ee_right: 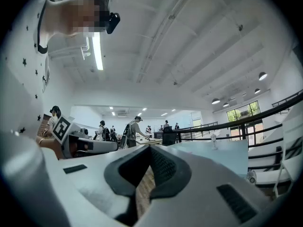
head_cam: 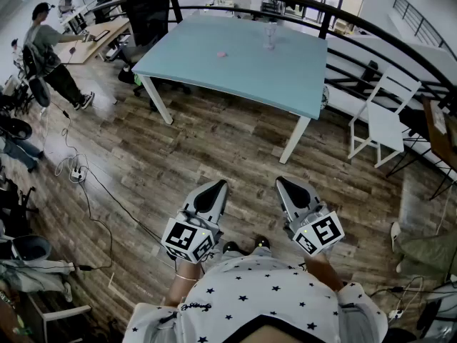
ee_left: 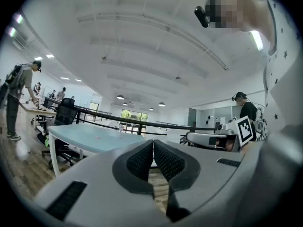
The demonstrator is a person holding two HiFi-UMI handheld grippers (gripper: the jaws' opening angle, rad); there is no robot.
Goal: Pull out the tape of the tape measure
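Nothing in view can be surely called the tape measure. The likeliest candidate is a small pink object (head_cam: 221, 53) lying on the light-blue table (head_cam: 285, 77), far ahead of both sets of jaws and too small to identify. A clear vessel (head_cam: 269, 34) stands just beyond it, further from the jaws.

The left gripper (head_cam: 216, 186) and right gripper (head_cam: 284, 184) are held side by side close to the person's body, tips pointing forward toward the table over the wooden floor (head_cam: 214, 141). In the left gripper view the ribbed pads (ee_left: 142, 160) meet at the tips with nothing between them. In the right gripper view the jaws are likewise closed and empty, with only floor showing behind the narrow slit.

This looks like a carrying posture: with nothing to grasp yet, closed jaws kept low and near the torso suit walking up. My judgement is that the task has not begun. The table must first be approached and the jaws opened.
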